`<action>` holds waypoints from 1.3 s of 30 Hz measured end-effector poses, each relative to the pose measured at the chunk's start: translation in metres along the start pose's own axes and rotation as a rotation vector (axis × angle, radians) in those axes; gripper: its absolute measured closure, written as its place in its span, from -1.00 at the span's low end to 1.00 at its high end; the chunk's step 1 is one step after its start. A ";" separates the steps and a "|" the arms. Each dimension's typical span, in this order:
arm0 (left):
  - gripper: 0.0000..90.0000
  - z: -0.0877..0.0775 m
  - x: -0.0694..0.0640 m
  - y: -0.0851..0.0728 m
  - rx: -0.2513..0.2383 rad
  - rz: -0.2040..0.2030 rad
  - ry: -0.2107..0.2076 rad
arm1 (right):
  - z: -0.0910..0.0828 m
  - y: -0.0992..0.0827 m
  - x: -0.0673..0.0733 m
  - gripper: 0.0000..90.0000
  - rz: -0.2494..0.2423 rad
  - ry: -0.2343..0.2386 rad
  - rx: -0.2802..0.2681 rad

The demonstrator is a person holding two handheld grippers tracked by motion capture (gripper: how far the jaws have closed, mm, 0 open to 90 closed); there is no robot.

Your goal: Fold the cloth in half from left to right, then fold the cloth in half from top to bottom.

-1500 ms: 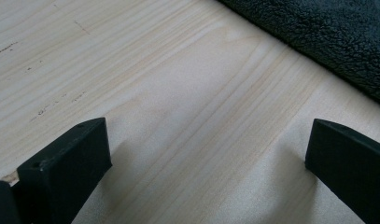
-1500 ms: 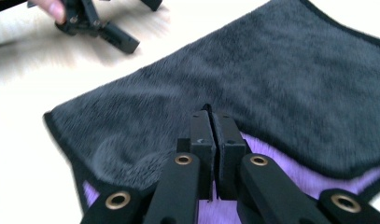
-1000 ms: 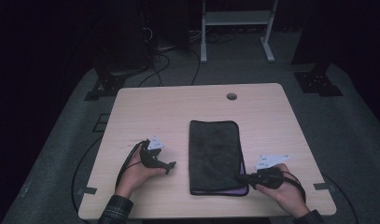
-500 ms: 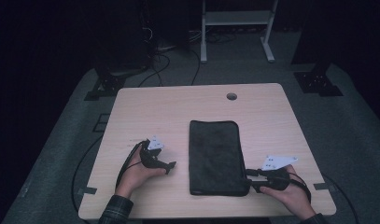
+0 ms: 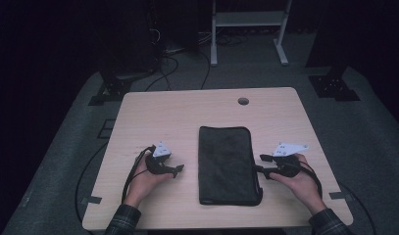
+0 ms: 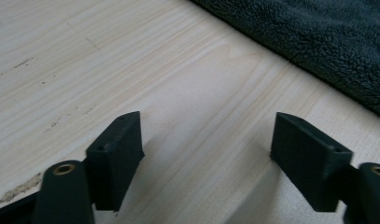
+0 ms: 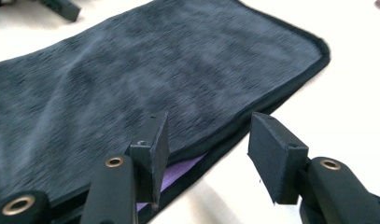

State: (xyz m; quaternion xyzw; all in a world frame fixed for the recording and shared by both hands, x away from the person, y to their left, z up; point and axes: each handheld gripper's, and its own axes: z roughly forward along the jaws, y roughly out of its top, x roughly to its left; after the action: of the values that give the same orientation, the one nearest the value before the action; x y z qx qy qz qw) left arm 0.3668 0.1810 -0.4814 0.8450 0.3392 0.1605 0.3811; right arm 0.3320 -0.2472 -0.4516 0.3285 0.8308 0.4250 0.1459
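A folded dark grey towel (image 5: 229, 164) lies lengthwise in the middle of the wooden table (image 5: 187, 112). My right gripper (image 5: 261, 164) lies at the towel's right edge, held low in the person's right hand. Its jaws have just been opening and stand apart over the towel's hem (image 7: 253, 116), pressing on nothing; a purple layer (image 7: 183, 170) peeks out under that hem. My left gripper (image 5: 180, 170) rests on bare wood left of the towel. Its jaws have just been closing a little, with only the tabletop between them (image 6: 208, 154). The towel's near corner (image 6: 318, 37) lies ahead of it.
A round cable hole (image 5: 243, 101) sits near the table's far edge. Beyond the table, a white metal frame (image 5: 246, 19), black stand feet (image 5: 334, 83) and cables (image 5: 162, 63) lie on the dark floor. Bare wood surrounds the towel on all sides.
The right gripper has let go of the towel's near right corner and slid farther up along its right edge. The corner now lies flat. The left hand has stayed put.
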 end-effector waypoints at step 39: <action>0.01 0.094 0.035 0.111 -0.008 -0.036 -0.059 | 0.100 0.067 -0.100 -0.04 0.086 -0.084 0.060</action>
State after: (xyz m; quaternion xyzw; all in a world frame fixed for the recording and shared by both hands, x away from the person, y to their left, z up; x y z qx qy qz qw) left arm 0.4915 0.1018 -0.4589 0.8415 0.3423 0.1301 0.3973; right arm 0.4870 -0.2245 -0.4609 0.3857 0.8214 0.3916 0.1524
